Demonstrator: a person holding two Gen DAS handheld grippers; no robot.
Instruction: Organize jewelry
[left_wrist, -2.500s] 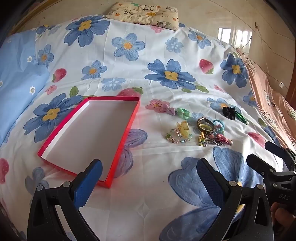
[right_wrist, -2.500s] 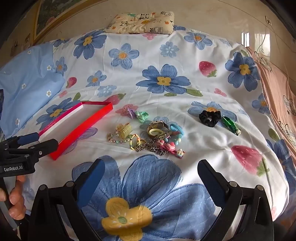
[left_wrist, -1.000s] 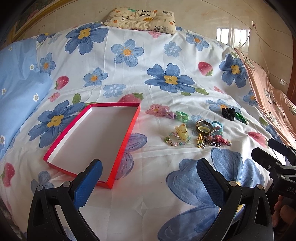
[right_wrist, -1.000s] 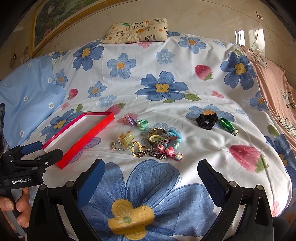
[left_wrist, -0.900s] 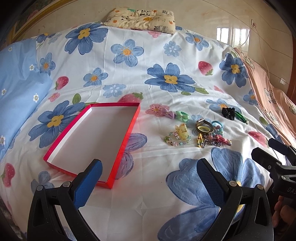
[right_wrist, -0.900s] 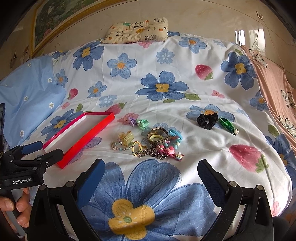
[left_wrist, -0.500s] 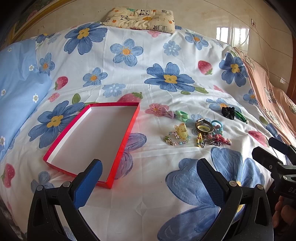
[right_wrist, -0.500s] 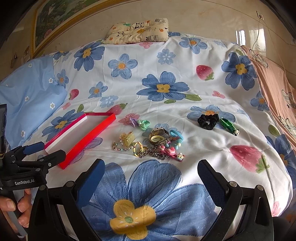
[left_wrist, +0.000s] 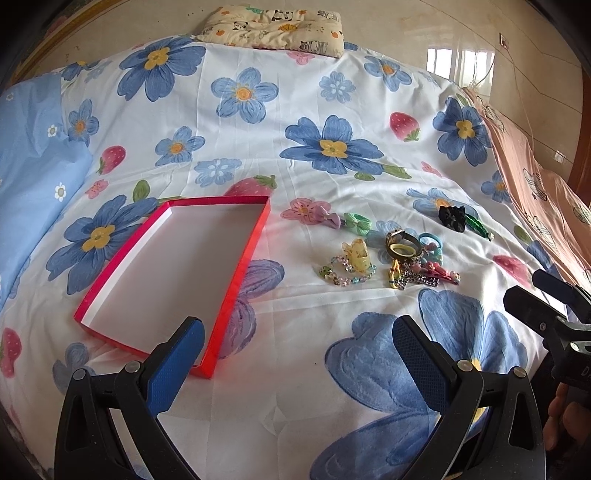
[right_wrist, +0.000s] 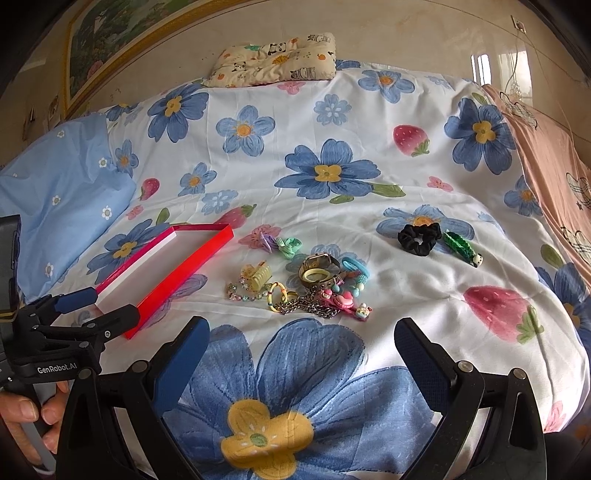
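I hold my left claw (left_wrist: 297, 350) wide over the near edge of the bed (left_wrist: 295, 110), empty, its left finger above the near corner of the shallow red box (left_wrist: 173, 273). My right claw (right_wrist: 301, 350) is spread wide too, gripping nothing, above a big blue flower print. The jewelry pile (right_wrist: 306, 288) lies mid-bed, just right of the box, not touching it. A black scrunchie (right_wrist: 419, 238) and a green clip (right_wrist: 460, 247) sit apart, toward the right edge.
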